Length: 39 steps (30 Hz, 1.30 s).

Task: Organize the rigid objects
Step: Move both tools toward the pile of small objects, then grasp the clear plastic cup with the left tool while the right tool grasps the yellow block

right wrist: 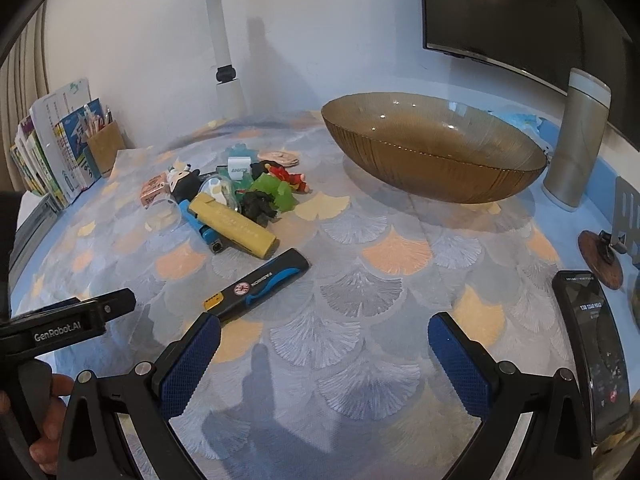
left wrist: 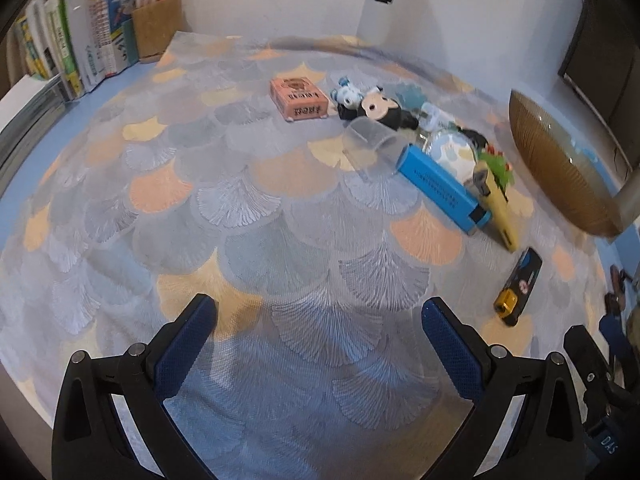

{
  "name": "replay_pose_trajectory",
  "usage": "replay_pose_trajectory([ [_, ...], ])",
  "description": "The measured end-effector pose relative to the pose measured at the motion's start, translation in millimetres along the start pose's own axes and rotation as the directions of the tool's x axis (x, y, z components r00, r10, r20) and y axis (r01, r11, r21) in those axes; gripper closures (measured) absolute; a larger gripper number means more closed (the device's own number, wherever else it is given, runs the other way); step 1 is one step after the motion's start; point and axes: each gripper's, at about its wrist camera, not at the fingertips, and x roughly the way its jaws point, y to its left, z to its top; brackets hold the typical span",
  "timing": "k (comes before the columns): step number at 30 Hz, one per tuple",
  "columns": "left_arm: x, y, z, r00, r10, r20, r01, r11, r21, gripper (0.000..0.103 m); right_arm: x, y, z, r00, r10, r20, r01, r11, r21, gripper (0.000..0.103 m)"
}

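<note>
Grippers hover wide open and empty above a table covered by a fan-patterned cloth: the left gripper and right gripper each show blue-padded fingers spread apart over bare cloth. Clutter waits in a heap ahead: a blue rectangular case, a yellow rectangular case, a black-and-white mouse figurine and a pink box. A black-and-blue utility knife lies apart, near the right gripper's left finger. A ribbed amber glass bowl sits beyond, right of the heap.

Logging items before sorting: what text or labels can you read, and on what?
"GenRobot.AI": left gripper body.
"ANKER": white charger.
"DAS": dark part at the left wrist view's lower right edge.
Unreadable: pink box, blue case, black-and-blue tool, phone screen, books.
</note>
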Motion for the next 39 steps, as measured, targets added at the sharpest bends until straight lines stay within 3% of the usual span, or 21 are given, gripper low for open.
replay_pose_trajectory([
  [4, 0.0, -4.2, -5.1, 1.0, 0.026, -0.007, -0.025, 0.998, 0.065, 0.001, -6.9, 3.8, -0.2, 1.0, -0.008, -0.002, 0.008, 1.0, -0.016, 0.0],
  [6, -7.9, 0.2, -3.8, 1.0, 0.008, -0.001, -0.008, 0.999, 0.042, 0.001, -11.7, 6.1, -0.5, 1.0, -0.011, 0.011, 0.011, 1.0, -0.029, 0.0],
  [8, -31.9, 5.6, 4.2, 0.995, -0.018, 0.096, 0.016, 0.999, 0.027, 0.001, -17.5, 9.9, 0.4, 0.999, -0.023, 0.036, 0.025, 0.998, -0.056, 0.0],
  [11, -65.3, 4.9, 15.3, 0.976, 0.001, 0.219, -0.022, 0.995, 0.094, 0.001, -21.7, 13.6, 1.3, 0.999, -0.003, 0.048, 0.006, 0.998, -0.066, 0.0],
  [14, -82.1, 10.1, 25.7, 0.967, -0.015, 0.253, -0.016, 0.993, 0.12, 0.001, -22.1, 17.1, 5.6, 0.999, 0.028, 0.028, -0.026, 0.996, -0.09, 0.0],
  [19, -96.9, 21.0, 49.3, 0.964, -0.066, 0.257, 0.03, 0.989, 0.144, 0.001, -27.7, 24.3, 31.0, 0.996, 0.091, 0.015, -0.085, 0.967, -0.242, 0.0],
  [23, -98.9, 15.5, 67.5, 0.96, -0.161, 0.228, 0.113, 0.971, 0.21, 0.001, -34.9, 34.7, 47.6, 0.993, 0.106, 0.041, -0.086, 0.934, -0.346, 0.0],
  [28, -65.9, 3.8, 80.6, 0.971, -0.186, 0.151, 0.147, 0.96, 0.239, 0.001, -15.4, 40.0, 57.2, 0.992, 0.129, -0.001, -0.121, 0.924, -0.363, 0.0],
  [31, -38.0, -1.3, 83.5, 0.975, -0.2, 0.1, 0.171, 0.954, 0.246, 0.007, 12.0, 38.8, 61.5, 0.982, 0.169, -0.087, -0.188, 0.925, -0.33, 0.012],
  [33, -20.8, -3.3, 84.8, 0.978, -0.202, 0.059, 0.182, 0.953, 0.241, 0.016, 26.8, 39.0, 63.5, 0.971, 0.195, -0.138, -0.23, 0.922, -0.312, 0.025],
  [39, 13.8, -5.5, 88.1, 0.976, -0.217, -0.01, 0.214, 0.951, 0.222, 0.034, 66.7, 40.9, 78.7, 0.939, 0.25, -0.235, -0.313, 0.905, -0.289, 0.043],
])
